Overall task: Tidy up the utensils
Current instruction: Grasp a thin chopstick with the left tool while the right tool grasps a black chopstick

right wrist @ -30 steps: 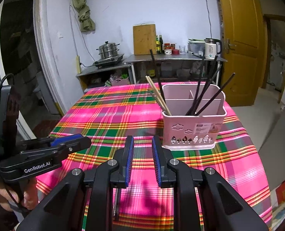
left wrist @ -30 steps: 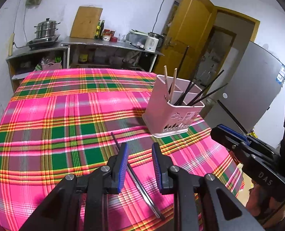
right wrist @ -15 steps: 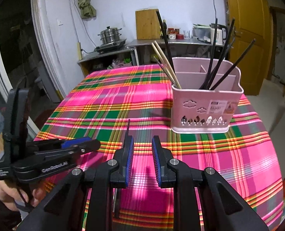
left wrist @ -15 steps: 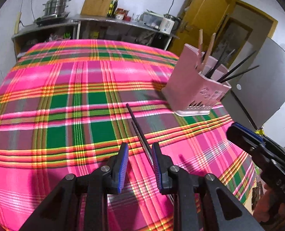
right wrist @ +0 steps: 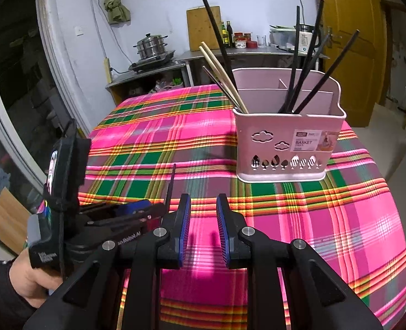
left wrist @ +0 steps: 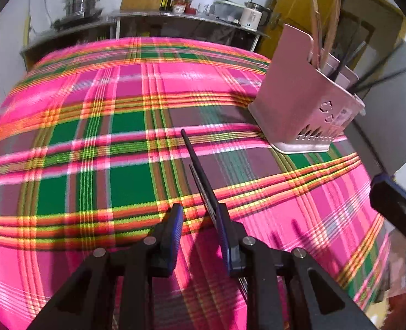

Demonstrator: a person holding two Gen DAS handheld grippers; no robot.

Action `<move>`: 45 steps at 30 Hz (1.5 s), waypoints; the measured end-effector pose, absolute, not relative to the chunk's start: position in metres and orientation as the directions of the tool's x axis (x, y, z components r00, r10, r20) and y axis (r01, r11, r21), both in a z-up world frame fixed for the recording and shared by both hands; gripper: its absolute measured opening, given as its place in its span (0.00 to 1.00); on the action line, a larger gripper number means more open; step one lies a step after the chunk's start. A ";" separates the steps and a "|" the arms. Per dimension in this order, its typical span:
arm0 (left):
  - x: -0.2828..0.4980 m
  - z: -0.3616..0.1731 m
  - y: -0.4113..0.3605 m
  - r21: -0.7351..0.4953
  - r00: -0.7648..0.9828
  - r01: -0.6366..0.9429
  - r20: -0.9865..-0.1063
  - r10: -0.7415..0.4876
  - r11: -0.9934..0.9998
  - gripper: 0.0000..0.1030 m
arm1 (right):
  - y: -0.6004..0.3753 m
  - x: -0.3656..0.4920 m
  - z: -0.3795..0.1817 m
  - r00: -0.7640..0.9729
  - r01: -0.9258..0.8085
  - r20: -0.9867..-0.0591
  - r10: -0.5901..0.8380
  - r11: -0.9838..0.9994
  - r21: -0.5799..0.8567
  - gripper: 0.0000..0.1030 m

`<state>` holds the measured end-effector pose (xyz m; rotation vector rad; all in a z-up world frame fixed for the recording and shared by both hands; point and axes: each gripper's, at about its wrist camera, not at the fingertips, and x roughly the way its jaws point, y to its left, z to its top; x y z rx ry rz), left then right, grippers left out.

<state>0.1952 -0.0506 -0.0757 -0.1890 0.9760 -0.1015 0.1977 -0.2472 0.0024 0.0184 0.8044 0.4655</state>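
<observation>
Two black chopsticks (left wrist: pixel 197 165) lie loose on the pink plaid tablecloth (left wrist: pixel 93 137). My left gripper (left wrist: pixel 199 220) hangs low over their near end, open, and the sticks run in beside its right finger. The right wrist view shows this left gripper (right wrist: pixel 148 210) at the lower left, with the chopstick tip (right wrist: pixel 172 176) poking out past it. My right gripper (right wrist: pixel 203 211) is open with nothing between its fingers and stands in front of the pink utensil basket (right wrist: pixel 285 137). The basket (left wrist: pixel 299 104) holds several black chopsticks (right wrist: pixel 307 63) and two wooden ones (right wrist: pixel 222 74).
The round table drops off close behind both grippers and to the right of the basket. A person's hand (right wrist: pixel 35 277) grips the left tool. A steel counter (right wrist: pixel 230 52) with pots, bottles and a kettle lines the far wall, beside a yellow door (right wrist: pixel 348 41).
My left gripper has sunk and tilted down toward the loose chopsticks, which now reach its right finger. The right gripper has dropped a little, and the basket looks larger.
</observation>
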 end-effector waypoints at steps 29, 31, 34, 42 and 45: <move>0.177 -0.078 0.053 -0.218 0.567 -0.153 -0.819 -0.095 0.964 0.05 | -0.190 0.225 -0.043 0.451 -0.478 -0.751 0.483 0.841 0.254 0.19; 0.179 -0.078 0.052 -0.206 0.556 -0.147 -0.826 -0.091 0.968 0.05 | -0.179 0.230 -0.049 0.432 -0.493 -0.764 0.480 0.835 0.246 0.19; 0.183 -0.077 0.048 -0.169 0.545 -0.131 -0.835 -0.072 0.977 0.05 | -0.168 0.239 -0.057 0.416 -0.505 -0.778 0.471 0.831 0.233 0.19; 0.191 -0.077 0.042 -0.106 0.547 -0.100 -0.836 -0.034 0.989 0.05 | -0.147 0.260 -0.076 0.378 -0.511 -0.813 0.443 0.832 0.216 0.19; 0.189 -0.077 0.038 -0.074 0.557 -0.088 -0.831 -0.013 0.993 0.05 | -0.141 0.263 -0.080 0.382 -0.516 -0.816 0.433 0.833 0.201 0.19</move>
